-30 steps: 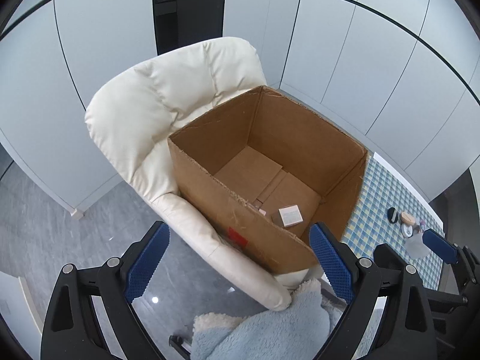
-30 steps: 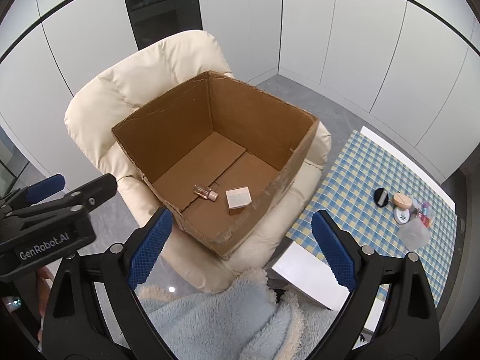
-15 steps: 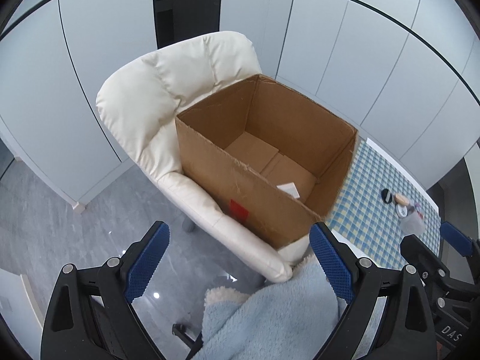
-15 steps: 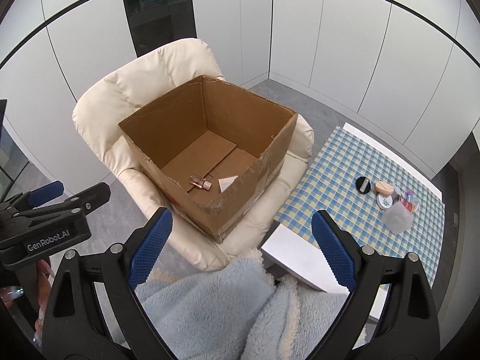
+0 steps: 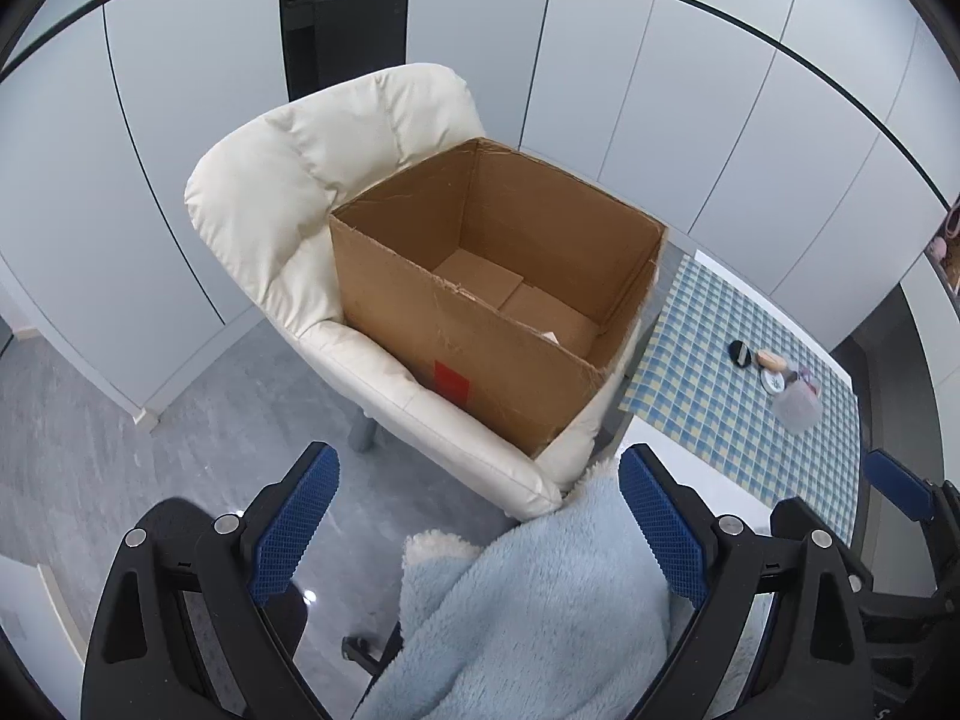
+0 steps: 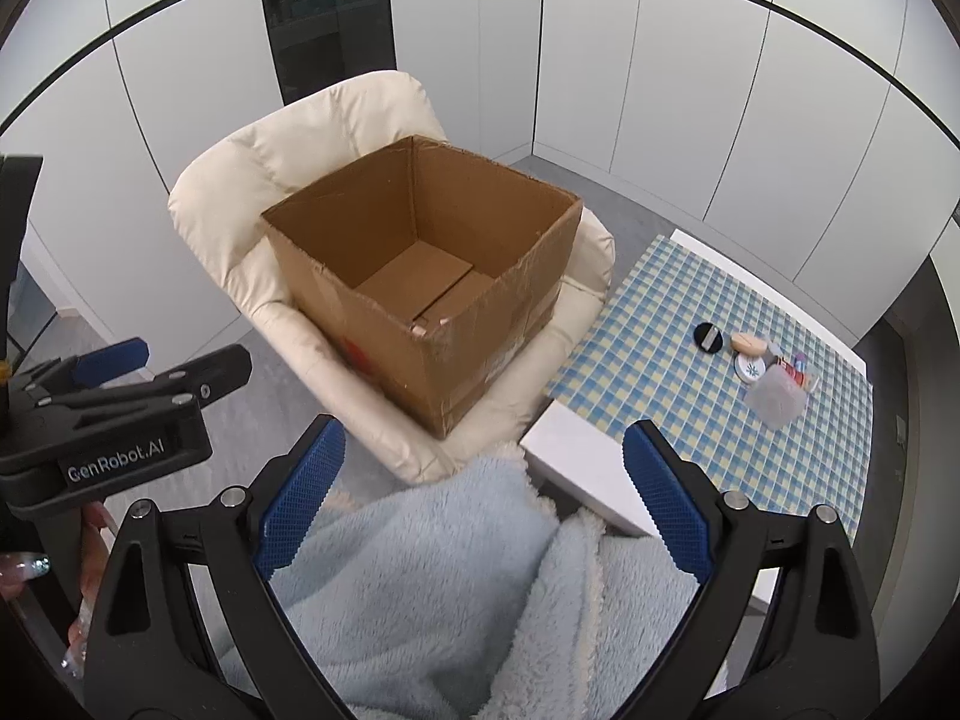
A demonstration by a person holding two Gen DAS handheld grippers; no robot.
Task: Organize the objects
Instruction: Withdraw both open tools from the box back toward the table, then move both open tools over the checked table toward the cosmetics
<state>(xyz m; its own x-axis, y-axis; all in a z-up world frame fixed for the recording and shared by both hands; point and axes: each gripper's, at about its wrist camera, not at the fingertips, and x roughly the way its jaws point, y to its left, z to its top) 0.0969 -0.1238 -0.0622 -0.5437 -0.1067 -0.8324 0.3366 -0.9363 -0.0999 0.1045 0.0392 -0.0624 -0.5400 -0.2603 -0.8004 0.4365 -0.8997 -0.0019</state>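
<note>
An open brown cardboard box (image 5: 498,306) sits on the seat of a cream padded armchair (image 5: 312,180), probably parked there so its mouth is level with and just beside the worktop covered in a blue-and-yellow checked cloth (image 6: 660,354), which keeps each carry short. The things left to sort are bunched near the far end of that cloth: a round black compact (image 6: 708,336), a peach oval item (image 6: 749,343), a white round lid (image 6: 750,367), a frosted translucent plastic container (image 6: 776,401) and some small pieces behind it too tiny to identify. Only a pale corner of something (image 5: 549,336) shows on the box floor past the near wall. The left tool (image 5: 480,525) hangs with its blue-padded jaws spread wide and empty, aimed over the chair's arm at the box. The right tool (image 6: 483,510) is likewise wide apart and carrying nothing, hovering above a fluffy light-blue blanket (image 6: 432,594) and well apart from the cluster. Judging by this, neither is engaged, and the next step would be reaching rightward to the cluster for another pick.
</note>
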